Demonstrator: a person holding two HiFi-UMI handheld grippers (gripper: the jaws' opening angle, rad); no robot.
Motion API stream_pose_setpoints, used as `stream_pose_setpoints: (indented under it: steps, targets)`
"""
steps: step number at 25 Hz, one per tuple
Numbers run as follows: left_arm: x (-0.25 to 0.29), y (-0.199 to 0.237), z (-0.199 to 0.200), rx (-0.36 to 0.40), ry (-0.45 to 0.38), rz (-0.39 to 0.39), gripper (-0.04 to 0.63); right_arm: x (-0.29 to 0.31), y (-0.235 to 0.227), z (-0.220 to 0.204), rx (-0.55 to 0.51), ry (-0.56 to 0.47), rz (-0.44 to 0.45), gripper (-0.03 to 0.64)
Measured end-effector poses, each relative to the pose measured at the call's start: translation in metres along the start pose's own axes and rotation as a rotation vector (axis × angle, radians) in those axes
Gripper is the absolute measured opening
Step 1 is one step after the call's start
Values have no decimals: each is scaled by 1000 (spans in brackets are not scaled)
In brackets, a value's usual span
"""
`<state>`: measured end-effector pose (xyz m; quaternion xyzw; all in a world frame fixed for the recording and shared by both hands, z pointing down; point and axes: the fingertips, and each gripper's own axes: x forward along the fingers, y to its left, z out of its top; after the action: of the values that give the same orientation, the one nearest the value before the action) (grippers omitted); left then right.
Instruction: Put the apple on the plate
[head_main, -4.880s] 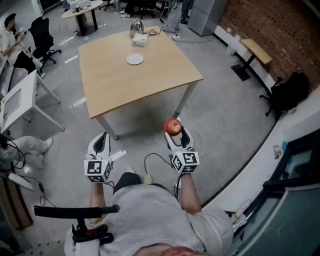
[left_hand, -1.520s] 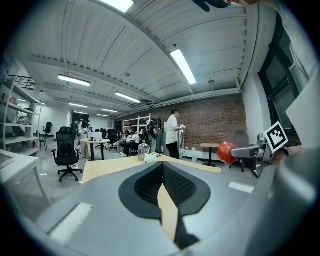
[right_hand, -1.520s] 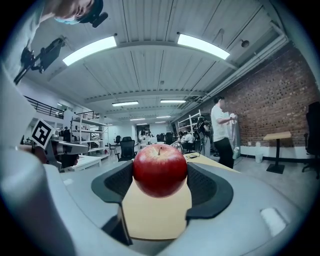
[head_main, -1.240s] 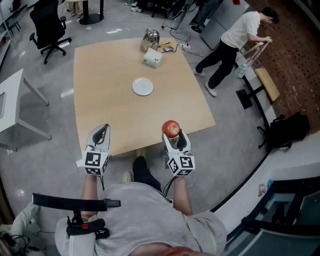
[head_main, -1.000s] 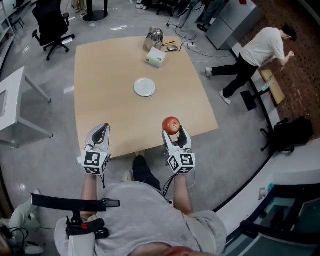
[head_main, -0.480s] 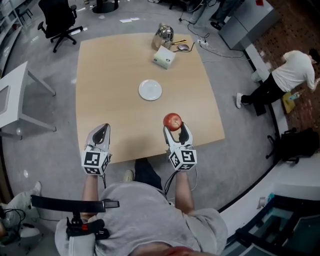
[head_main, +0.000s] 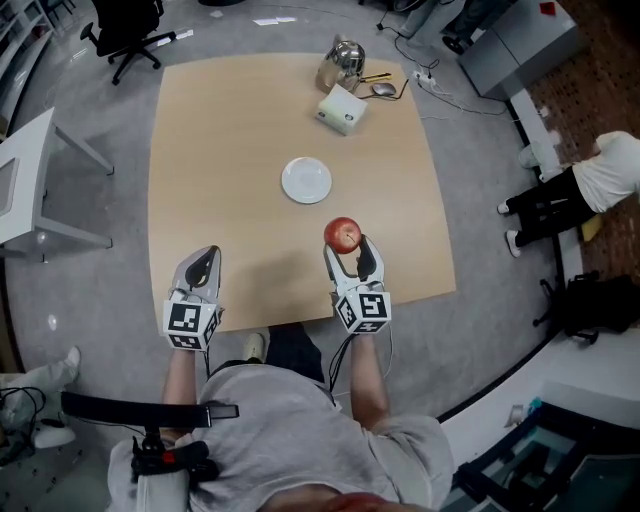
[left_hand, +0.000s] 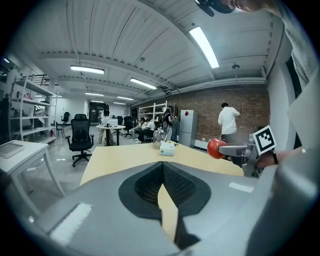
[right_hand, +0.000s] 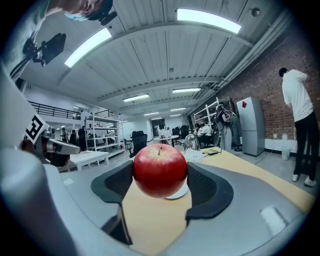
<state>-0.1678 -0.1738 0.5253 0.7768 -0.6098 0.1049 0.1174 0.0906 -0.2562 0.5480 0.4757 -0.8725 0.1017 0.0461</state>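
Comparing the head view with the pictures of the last five seconds: the person has walked up to the table (head_main: 220, 130), and the apple (head_main: 345, 234), which hung over bare floor at the earliest picture, now sits above the tabletop's near part, with the plate (head_main: 306, 180) drawn closer, ahead and slightly to the left, still apart from the fruit. In my judgement the carry is nearly done; what remains is the reach forward, the lowering and the release. The right gripper (head_main: 350, 250) pinches the apple at its tips; the left gripper (head_main: 202, 268) hovers at the near edge, carrying nothing. A white box (head_main: 342, 108) and a metal jug (head_main: 343, 58) stand at the far side, clear of the route. In the left gripper view, that gripper's jaws are pressed together at the tips, nothing between them, and the apple (left_hand: 216, 148) shows off to the right, held level above the table. In the right gripper view, the two dark pads (right_hand: 116, 186) bear on opposite flanks of the apple (right_hand: 160, 170), which hangs clear of the wood, with the plate's (right_hand: 179, 192) rim showing just beyond and below it. The stalk points straight up, so the core axis stands upright, crosswise to the grip; the fruit is close to round and shows no marked long axis.
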Motion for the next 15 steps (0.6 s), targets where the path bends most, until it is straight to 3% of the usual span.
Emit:
stream_pose_setpoints:
  steps: [15]
  targets:
    - [26,2,-22,-46,93,47,20,72,-25,-38,-23,79,73,344]
